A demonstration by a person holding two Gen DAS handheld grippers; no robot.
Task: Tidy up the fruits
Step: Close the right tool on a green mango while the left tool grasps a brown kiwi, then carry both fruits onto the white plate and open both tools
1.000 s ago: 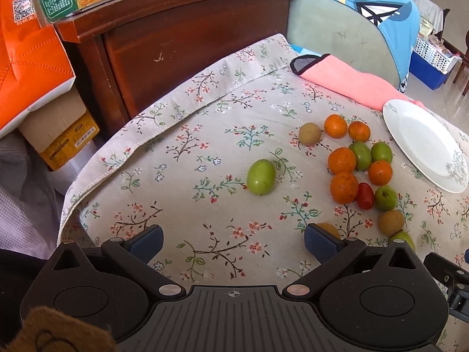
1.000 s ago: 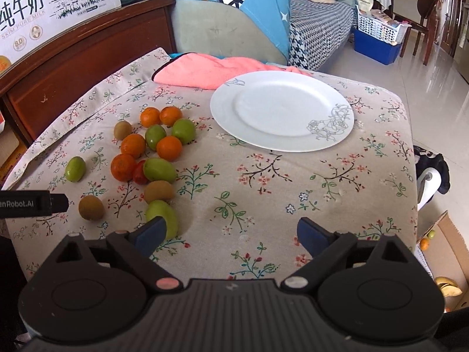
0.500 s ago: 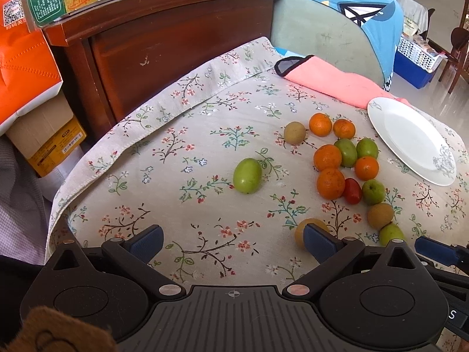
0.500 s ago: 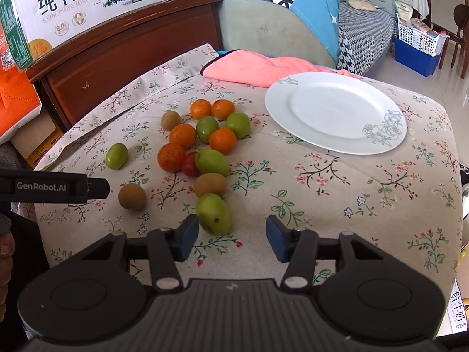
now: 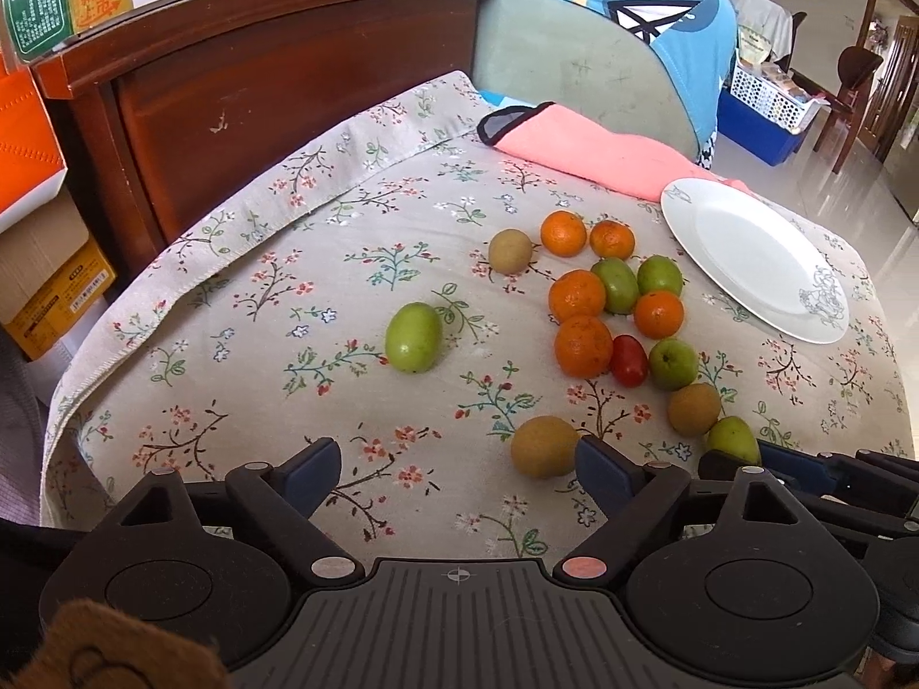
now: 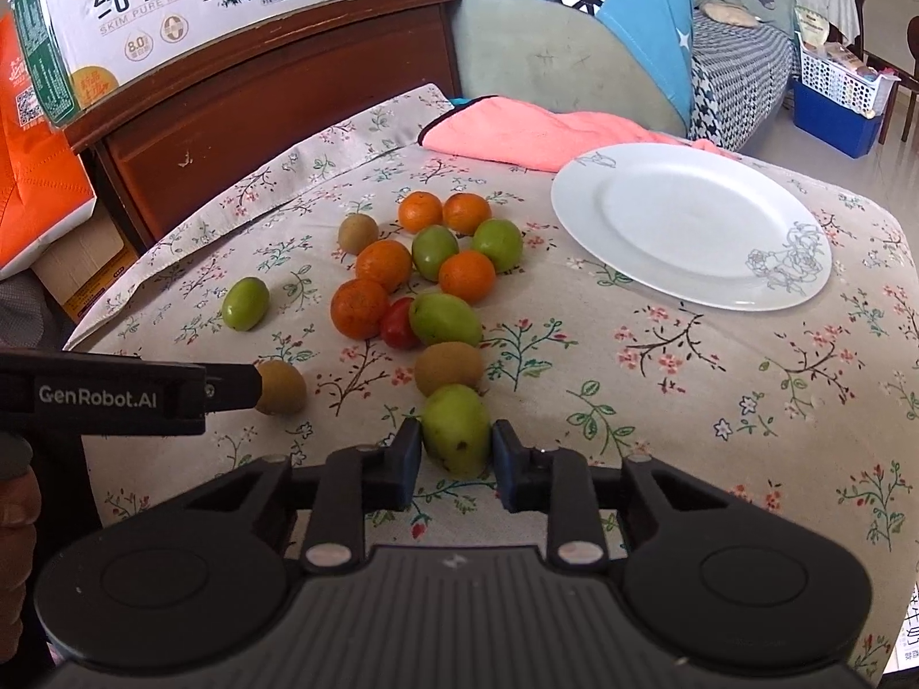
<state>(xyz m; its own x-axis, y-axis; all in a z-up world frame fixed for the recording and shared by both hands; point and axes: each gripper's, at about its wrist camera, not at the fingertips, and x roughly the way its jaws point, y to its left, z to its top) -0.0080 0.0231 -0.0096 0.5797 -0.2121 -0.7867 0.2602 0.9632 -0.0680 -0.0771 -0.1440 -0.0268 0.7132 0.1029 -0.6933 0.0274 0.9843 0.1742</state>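
Several mandarins, green fruits, kiwis and one red tomato (image 6: 397, 324) lie clustered on the flowered cloth, left of an empty white plate (image 6: 689, 224). My right gripper (image 6: 456, 446) is closing, and its pads press both sides of the nearest green fruit (image 6: 456, 428) on the cloth. My left gripper (image 5: 454, 468) is also closing but still wide. A brown kiwi (image 5: 543, 445) lies between its jaws against the right finger, with the left pad well clear. A lone green fruit (image 5: 413, 337) lies further ahead of it.
A pink cloth (image 6: 517, 132) lies behind the plate. A dark wooden headboard (image 5: 258, 92) with a milk carton (image 6: 172, 17) on top borders the far left. Orange bag and boxes stand at the left; the cloth surface drops off at the right and near edges.
My right gripper's jaws have gone from wide apart to clamped on the nearest green fruit. The left gripper has come closer to the kiwi, which now sits between its slightly narrower jaws.
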